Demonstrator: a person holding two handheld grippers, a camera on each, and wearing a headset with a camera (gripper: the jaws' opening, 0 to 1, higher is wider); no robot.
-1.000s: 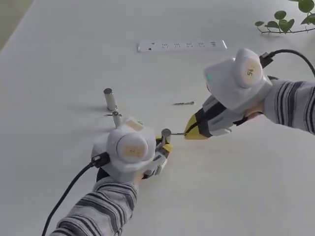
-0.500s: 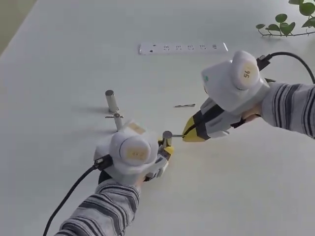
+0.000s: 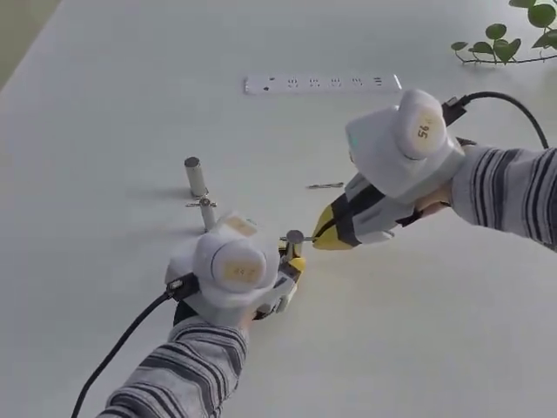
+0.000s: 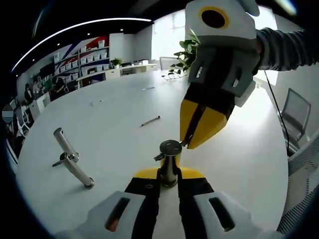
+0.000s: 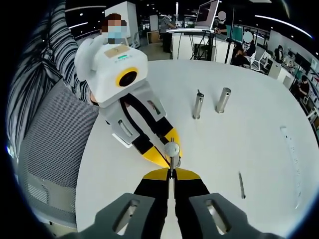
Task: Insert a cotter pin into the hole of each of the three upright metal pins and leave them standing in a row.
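My left gripper (image 3: 290, 258) (image 4: 169, 175) is shut on the base of an upright metal pin (image 3: 294, 238) (image 4: 170, 162) (image 5: 172, 150). From the right, my right gripper (image 3: 318, 239) (image 5: 171, 174) is shut on a thin cotter pin (image 3: 285, 238), its yellow tips against the pin's head. The cotter pin's end pokes out on the pin's left side. Farther left stand a metal pin with a cotter pin through it (image 3: 206, 210) (image 5: 198, 105) and a bare metal pin (image 3: 195, 176) (image 5: 222, 99). A loose cotter pin (image 3: 325, 185) (image 4: 149, 121) (image 5: 241, 185) lies flat on the table.
A white power strip (image 3: 322, 83) lies at the far side of the white table (image 3: 418, 348). A leafy plant (image 3: 513, 30) reaches in at the top right. Cables trail from both grippers. Chairs and desks stand beyond the table.
My right gripper has moved left up to the held pin. The cotter pin has gone into the pin's hole, and its end now sticks out on the left side.
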